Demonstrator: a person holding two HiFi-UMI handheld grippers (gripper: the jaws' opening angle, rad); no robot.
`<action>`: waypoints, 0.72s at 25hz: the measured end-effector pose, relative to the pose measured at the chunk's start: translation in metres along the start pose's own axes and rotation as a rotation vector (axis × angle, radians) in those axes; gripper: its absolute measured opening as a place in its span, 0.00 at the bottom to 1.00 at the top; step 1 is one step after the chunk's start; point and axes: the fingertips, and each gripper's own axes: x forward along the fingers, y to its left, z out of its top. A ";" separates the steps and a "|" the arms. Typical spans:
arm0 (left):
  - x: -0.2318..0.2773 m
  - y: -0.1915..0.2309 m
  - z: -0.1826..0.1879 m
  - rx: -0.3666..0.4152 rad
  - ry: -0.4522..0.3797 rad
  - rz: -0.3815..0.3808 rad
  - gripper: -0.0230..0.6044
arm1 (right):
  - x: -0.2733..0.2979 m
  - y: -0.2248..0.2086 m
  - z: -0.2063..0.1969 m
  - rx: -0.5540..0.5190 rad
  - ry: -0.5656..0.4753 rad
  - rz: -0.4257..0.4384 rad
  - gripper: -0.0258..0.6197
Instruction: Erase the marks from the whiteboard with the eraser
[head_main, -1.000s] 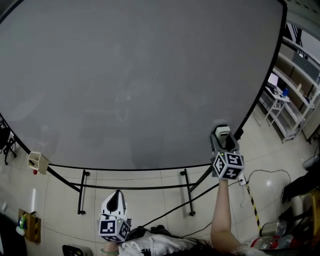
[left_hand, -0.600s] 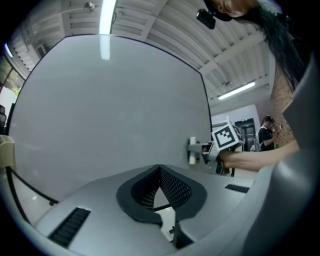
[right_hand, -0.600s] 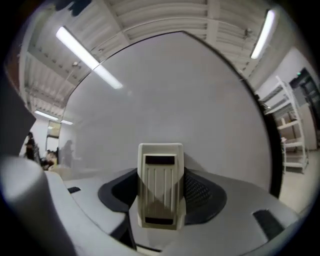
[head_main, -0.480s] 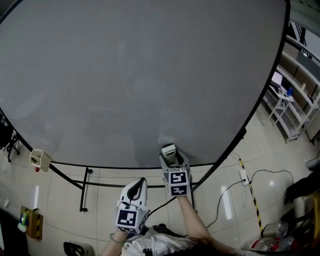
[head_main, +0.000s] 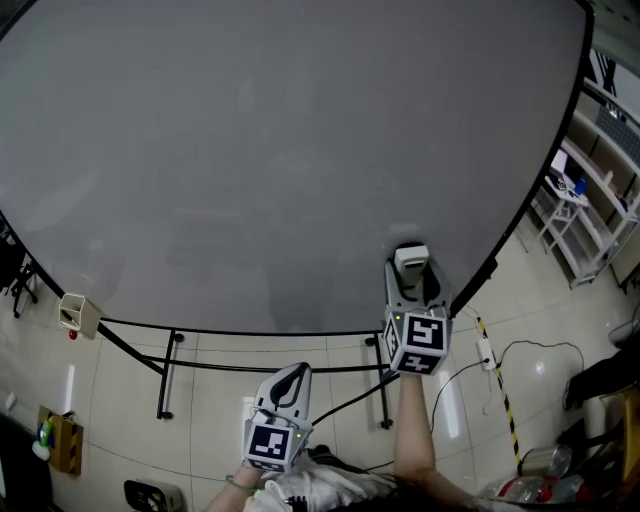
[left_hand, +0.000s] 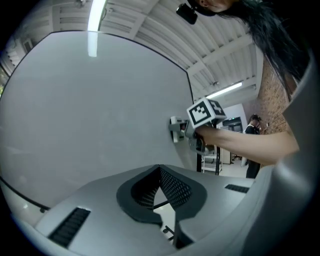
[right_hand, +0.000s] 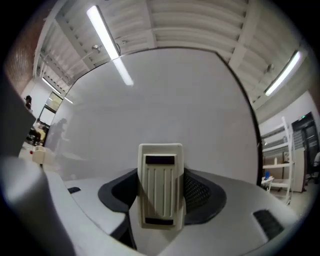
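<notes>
A large whiteboard fills the head view; its surface looks plain grey-white with no clear marks. My right gripper is shut on a cream ribbed eraser, which it holds against the board's lower right part near the black frame. In the right gripper view the eraser stands upright between the jaws, facing the board. My left gripper hangs low, off the board, jaws shut with nothing between them. The left gripper view shows the right gripper's marker cube and the eraser at the board.
The board stands on a black metal stand over a tiled floor. A small box hangs at the lower left edge. White shelving stands to the right. Cables and a power strip lie on the floor.
My right gripper with the eraser swept left along the board's lower edge, then back to the right and slightly up. The left gripper drifted right and stayed low.
</notes>
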 end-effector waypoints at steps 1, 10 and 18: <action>-0.001 0.001 0.001 -0.013 0.000 0.008 0.04 | 0.001 -0.007 0.023 0.007 -0.038 -0.031 0.46; -0.017 0.043 -0.020 -0.002 0.029 0.102 0.04 | 0.012 0.129 -0.061 -0.240 0.123 0.096 0.46; -0.065 0.064 -0.036 -0.030 0.064 0.233 0.04 | -0.003 0.183 -0.140 -0.027 0.273 0.346 0.46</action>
